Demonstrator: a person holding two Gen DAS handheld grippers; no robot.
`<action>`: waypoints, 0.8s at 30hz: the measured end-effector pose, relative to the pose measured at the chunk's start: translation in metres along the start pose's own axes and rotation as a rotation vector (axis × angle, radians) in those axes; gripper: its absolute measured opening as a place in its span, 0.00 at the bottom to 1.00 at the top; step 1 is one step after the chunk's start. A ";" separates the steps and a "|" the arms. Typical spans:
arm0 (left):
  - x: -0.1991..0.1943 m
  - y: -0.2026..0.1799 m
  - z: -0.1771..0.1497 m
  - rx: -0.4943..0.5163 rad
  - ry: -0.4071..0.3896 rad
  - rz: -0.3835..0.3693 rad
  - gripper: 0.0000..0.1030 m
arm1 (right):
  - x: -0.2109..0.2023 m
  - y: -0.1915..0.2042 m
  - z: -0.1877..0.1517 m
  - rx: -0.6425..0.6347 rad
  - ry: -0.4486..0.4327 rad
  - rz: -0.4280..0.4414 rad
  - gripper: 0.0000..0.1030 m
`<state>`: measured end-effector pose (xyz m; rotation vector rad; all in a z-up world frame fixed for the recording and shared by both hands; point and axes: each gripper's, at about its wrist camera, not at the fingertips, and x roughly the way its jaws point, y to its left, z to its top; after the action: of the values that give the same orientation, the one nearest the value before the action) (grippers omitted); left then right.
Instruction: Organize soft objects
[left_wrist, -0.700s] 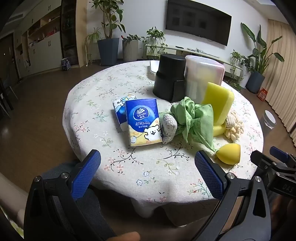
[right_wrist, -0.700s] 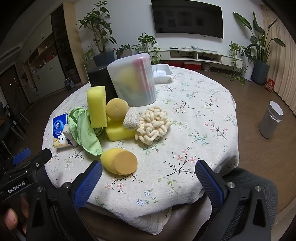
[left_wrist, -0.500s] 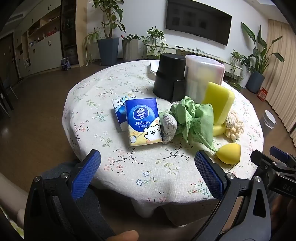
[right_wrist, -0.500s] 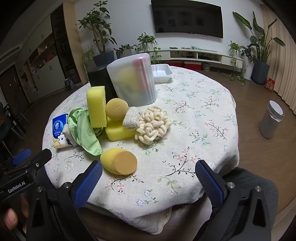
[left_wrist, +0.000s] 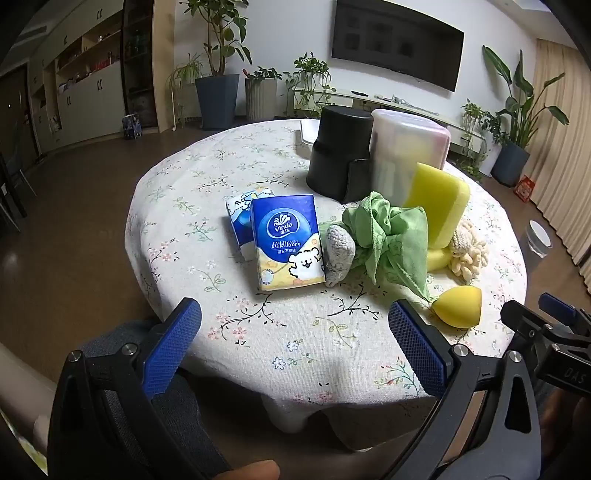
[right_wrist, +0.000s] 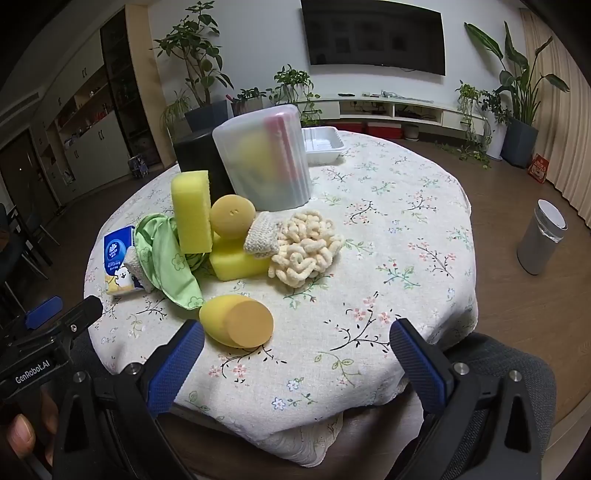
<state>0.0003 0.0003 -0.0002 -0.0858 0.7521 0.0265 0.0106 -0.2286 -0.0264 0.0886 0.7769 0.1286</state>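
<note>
Soft things are heaped on a round table with a flowered cloth (left_wrist: 258, 321): two blue tissue packs (left_wrist: 286, 242), a grey knitted pad (left_wrist: 340, 254), a green cloth (left_wrist: 391, 236), upright and flat yellow sponges (right_wrist: 192, 210), a round sponge (right_wrist: 232, 218), a cream chenille mitt (right_wrist: 306, 251) and a yellow egg-shaped sponge (right_wrist: 236, 321). My left gripper (left_wrist: 295, 347) is open and empty at the near table edge, in front of the tissue packs. My right gripper (right_wrist: 295, 365) is open and empty, just short of the egg-shaped sponge.
A black container (left_wrist: 340, 158) and a frosted lidded plastic box (right_wrist: 266, 158) stand behind the heap. A white tray (right_wrist: 321, 144) lies at the far edge. A grey bin (right_wrist: 539, 240) stands on the floor at the right.
</note>
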 end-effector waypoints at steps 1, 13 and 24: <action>0.000 0.000 0.000 0.000 0.000 0.001 1.00 | 0.000 0.001 0.000 0.000 0.000 0.000 1.00; 0.000 0.000 0.000 -0.001 0.001 -0.002 1.00 | 0.000 0.000 0.000 0.005 0.003 0.001 1.00; 0.000 0.000 0.000 -0.001 0.000 -0.002 1.00 | 0.000 0.000 -0.001 0.004 0.003 0.001 1.00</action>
<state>0.0004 0.0007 -0.0004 -0.0879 0.7524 0.0252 0.0104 -0.2285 -0.0271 0.0932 0.7798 0.1280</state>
